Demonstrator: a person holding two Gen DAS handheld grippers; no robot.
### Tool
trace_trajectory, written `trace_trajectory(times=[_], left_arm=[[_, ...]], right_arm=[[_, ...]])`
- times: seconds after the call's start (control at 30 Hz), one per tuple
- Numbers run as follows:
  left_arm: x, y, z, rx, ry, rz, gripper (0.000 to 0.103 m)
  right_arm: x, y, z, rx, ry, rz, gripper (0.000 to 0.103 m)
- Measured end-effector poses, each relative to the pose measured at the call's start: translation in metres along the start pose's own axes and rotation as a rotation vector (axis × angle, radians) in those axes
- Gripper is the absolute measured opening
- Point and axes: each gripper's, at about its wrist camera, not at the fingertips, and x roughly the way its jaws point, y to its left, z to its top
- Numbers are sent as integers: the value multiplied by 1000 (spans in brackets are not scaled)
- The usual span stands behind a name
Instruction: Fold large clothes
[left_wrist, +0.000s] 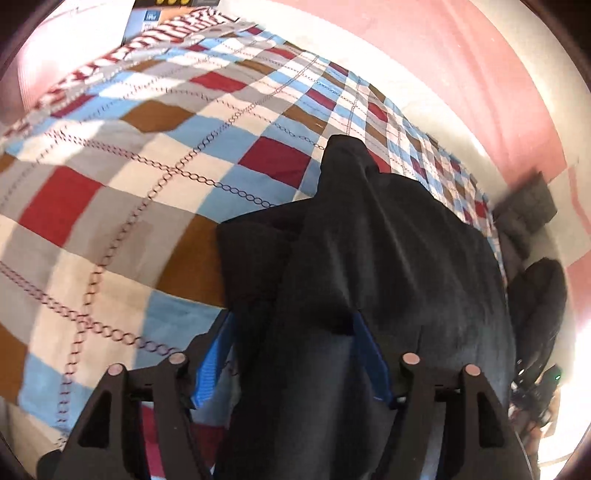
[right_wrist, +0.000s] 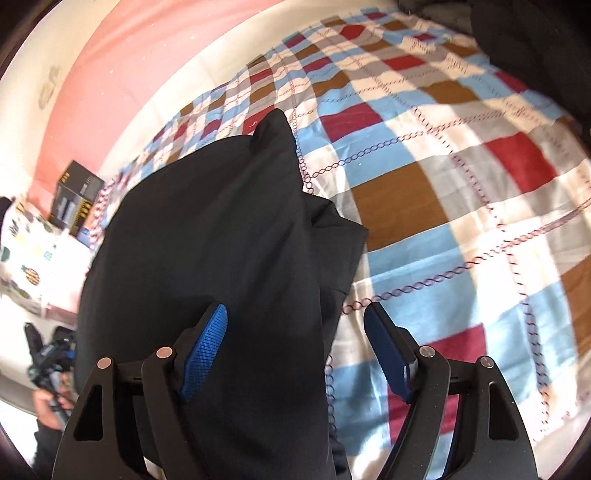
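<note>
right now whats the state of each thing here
left gripper: jaws apart, dark cloth between them
right gripper: jaws apart, not pinching
black garment: partly folded, bunched, lying on the bedspread
checked bedspread: spread out, lightly wrinkled
dark box: closed, beside the bed

Beneath my view lies a checked bedsheet in red, light blue, brown, grey and cream squares, crossed by chain-pattern lines and creased in places; behind it I see a pink wall with a pale band along its base; a dark printed box stands at the sheet's far corner; just beside it lies a white pineapple-print cloth.
</note>
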Motion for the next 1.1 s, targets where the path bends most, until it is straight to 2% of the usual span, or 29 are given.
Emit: trace_trajectory(times=[0.13,0.27,0.47,0.67,0.77,0.93,1.07,1.1], left_arm=[[14,4,5,-42,27,-49,79],[26,10,8,-78,64,-86,85],[39,18,10,-109,115,-139,90],[47,10,11,-86,128,-128,92],[46,3,8,-53,127,-117,91],[58,-1,13,-28,163,-90,91],[56,-14,10,35,159,-29,81],[54,-16,9,42,151,-25,73]], right_arm=[[14,-12,7,46,52,97,78],[27,-24,11,91,100,176,89],[42,-30,15,106,139,236,91],[50,-32,12,120,199,281,91],[52,-21,8,82,241,318,86],[67,-16,14,56,259,311,83],[66,-6,15,29,257,285,66],[65,-3,16,28,251,278,60]])
